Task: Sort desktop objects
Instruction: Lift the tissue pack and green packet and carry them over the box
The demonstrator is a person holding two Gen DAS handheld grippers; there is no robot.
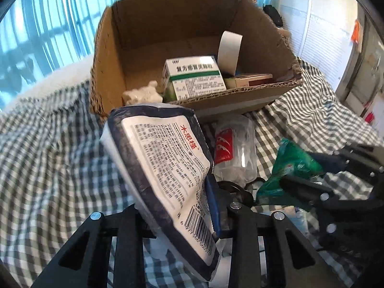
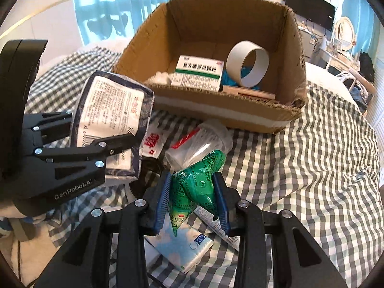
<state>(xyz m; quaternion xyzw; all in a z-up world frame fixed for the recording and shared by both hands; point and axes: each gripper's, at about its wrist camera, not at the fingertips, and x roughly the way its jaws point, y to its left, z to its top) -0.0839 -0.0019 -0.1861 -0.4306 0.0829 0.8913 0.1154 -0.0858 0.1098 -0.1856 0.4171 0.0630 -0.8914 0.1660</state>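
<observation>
My left gripper (image 1: 177, 213) is shut on a dark-bordered white tissue pack (image 1: 163, 163) and holds it up just in front of the cardboard box (image 1: 105, 55). The pack also shows in the right wrist view (image 2: 108, 115), with the left gripper (image 2: 105, 141) around it. My right gripper (image 2: 192, 204) is shut on a green sachet packet (image 2: 199, 182), held above the checked cloth; the packet shows at the right of the left wrist view (image 1: 292, 168). The box (image 2: 240, 117) holds a green-and-white medicine box (image 2: 199, 72), a tape roll (image 2: 247, 63) and a flat carton (image 2: 249, 93).
A crumpled clear plastic cup (image 2: 199, 141) with a red label lies in front of the box. A light-blue tissue pack (image 2: 182, 247) and a white tube (image 2: 216, 225) lie under my right gripper. The checked cloth (image 2: 324, 168) covers the surface. A desk and monitor (image 2: 309, 7) stand far right.
</observation>
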